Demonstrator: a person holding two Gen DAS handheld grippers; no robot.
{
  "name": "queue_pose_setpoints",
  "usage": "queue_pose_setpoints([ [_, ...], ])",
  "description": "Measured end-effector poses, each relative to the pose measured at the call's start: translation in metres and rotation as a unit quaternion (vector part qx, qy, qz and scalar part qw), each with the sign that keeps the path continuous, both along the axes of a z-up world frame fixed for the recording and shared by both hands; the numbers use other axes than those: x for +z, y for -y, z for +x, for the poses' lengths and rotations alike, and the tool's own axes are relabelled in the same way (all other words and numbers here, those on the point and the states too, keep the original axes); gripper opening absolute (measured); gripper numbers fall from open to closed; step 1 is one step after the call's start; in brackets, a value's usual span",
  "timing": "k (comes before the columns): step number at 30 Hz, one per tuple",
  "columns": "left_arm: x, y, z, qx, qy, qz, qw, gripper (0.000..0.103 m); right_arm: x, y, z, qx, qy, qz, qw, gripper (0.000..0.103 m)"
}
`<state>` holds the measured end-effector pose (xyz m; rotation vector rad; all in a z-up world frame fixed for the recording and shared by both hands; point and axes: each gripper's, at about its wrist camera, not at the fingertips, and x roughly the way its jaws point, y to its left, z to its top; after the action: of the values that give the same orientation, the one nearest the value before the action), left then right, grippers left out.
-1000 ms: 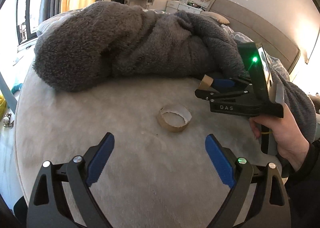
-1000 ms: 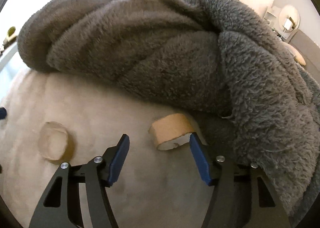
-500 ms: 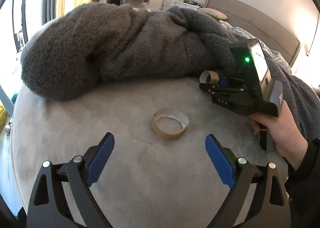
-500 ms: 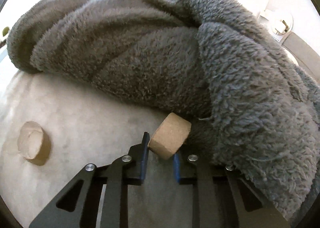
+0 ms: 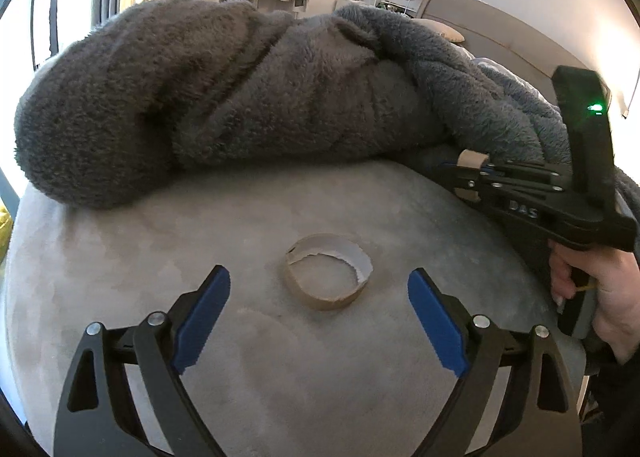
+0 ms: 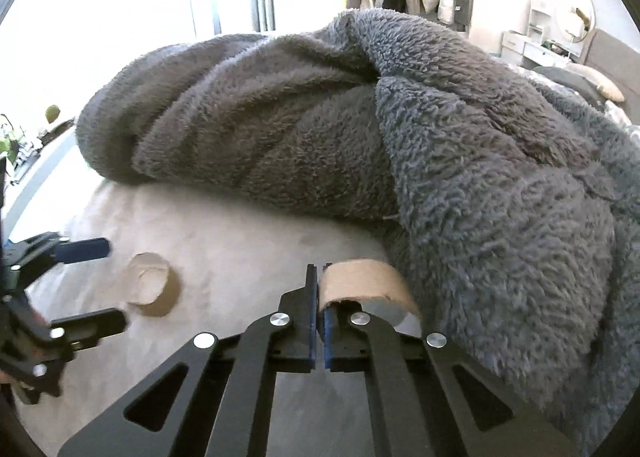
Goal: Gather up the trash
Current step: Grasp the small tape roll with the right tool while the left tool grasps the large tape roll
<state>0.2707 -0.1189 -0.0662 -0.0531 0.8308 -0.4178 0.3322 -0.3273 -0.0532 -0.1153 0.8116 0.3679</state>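
- Two cardboard tape cores were in view, both brown and empty of tape.
- One core, the loose tape core [image 5: 329, 277], lay flat on the grey upholstered seat [image 5: 120, 257], open end up, with a torn paper edge inside its ring.
- The left gripper [image 5: 319, 317] hovered near that core with its two blue fingers [image 5: 202, 317] spread wide; the core sat just beyond and between the tips, touching neither.
- The other core, the held tape core [image 6: 362, 283], was pinched by its wall in the right gripper [image 6: 319, 313], whose fingers had just been closing and now stood nearly together on the cardboard.
- That core hung clear of the seat, at the near edge of the blanket.
- One fluffy grey blanket [image 6: 360, 129] was heaped across the far side and right of the seat.
- One hand [image 5: 600, 289] gripped the right gripper's handle.
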Motion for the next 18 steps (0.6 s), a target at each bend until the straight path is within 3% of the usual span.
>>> queue_pose_setpoints([
  [8,-0.011,0.008,0.013,0.013,-0.016,-0.003,0.9998,0.085,0.006,0.011,-0.003,0.024,-0.003,0.037,0.999,0.002],
  [18,-0.025,0.013,0.030,0.027,-0.033,0.005,0.9991,0.066,0.008,-0.007,-0.026,0.048,-0.003,0.051,0.998,0.002],
])
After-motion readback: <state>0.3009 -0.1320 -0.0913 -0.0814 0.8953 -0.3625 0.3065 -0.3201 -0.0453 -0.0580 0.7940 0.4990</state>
